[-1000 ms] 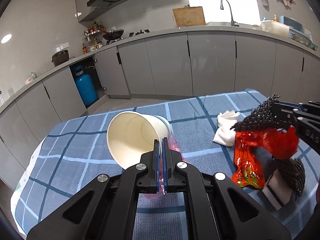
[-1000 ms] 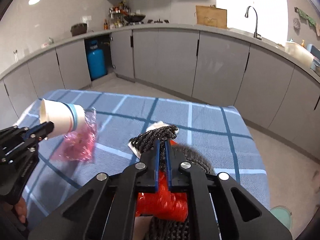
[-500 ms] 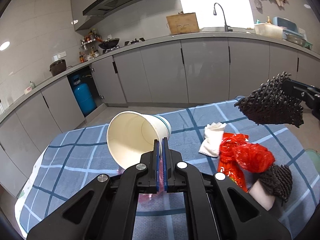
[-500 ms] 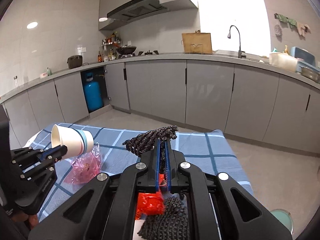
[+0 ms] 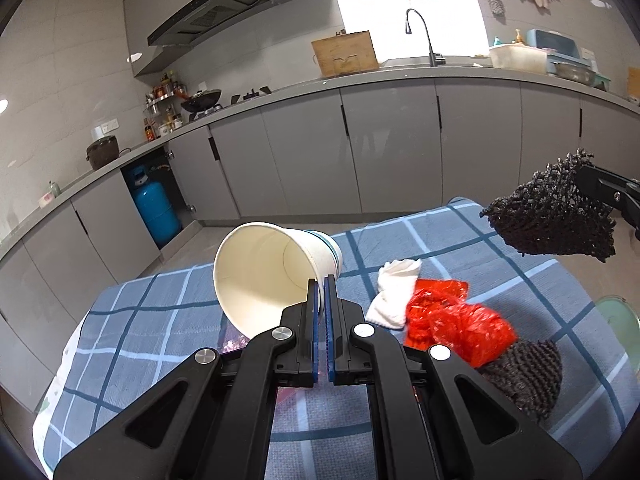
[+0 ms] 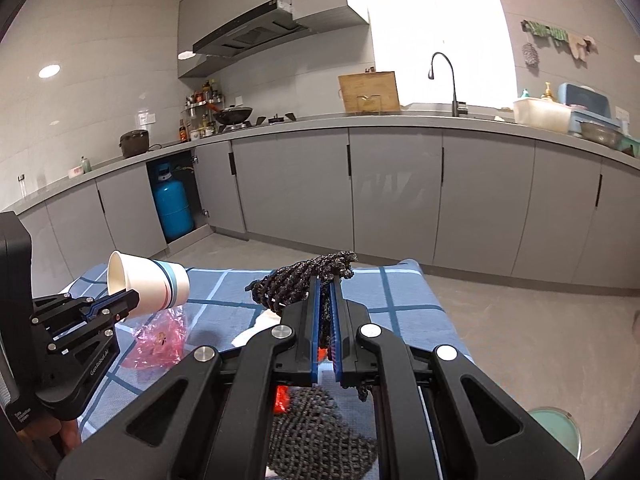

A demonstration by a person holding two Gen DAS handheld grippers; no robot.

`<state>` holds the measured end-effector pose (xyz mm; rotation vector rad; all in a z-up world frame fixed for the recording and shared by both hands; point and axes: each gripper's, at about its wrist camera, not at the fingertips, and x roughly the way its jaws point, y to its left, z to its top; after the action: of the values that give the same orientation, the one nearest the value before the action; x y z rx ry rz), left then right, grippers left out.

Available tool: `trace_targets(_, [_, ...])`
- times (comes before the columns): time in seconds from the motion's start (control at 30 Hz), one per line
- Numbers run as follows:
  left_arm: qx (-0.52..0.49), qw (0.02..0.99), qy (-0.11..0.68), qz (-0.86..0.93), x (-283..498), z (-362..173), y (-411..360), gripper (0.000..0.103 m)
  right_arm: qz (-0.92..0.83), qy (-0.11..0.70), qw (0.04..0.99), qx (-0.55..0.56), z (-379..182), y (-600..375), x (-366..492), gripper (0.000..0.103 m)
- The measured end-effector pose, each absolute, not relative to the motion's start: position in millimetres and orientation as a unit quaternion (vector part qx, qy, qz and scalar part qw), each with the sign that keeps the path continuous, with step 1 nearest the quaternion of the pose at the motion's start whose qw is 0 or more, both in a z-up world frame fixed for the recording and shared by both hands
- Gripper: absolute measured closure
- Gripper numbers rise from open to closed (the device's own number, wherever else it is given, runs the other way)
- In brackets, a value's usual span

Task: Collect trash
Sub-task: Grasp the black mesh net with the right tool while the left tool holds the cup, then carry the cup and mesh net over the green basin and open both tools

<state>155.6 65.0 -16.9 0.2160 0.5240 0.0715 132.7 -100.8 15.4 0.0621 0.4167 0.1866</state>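
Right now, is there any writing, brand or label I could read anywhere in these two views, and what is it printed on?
"GenRobot.AI": white lettering on the black body of the left hand-held gripper, seen from the right wrist view.
A second white line lower on the same body: too small to read.
Pink wrapper on the table: a printed picture, no legible words.
Red wrapper: print too crumpled to read.
Paper cup: blue bands only, no text.

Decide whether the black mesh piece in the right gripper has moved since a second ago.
Yes. The black mesh piece, clamped by the right gripper, has risen off the red wrapper on the tablecloth and now hangs above it.
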Motion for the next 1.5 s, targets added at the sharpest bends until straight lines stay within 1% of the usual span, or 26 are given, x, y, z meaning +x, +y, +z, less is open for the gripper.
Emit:
trace_targets(0.97, [0.158, 0.961, 0.225, -0.045, 148, 1, -35, 0.099, 0.024, 0.222, 0.972, 0.079, -16, -180, 100, 0.096])
trace_targets(1.5, [0.187, 0.95, 0.221, -0.119, 138, -13, -111, 0.099, -0.043, 0.244, 0.963, 0.11, -45, -248, 80, 0.096])
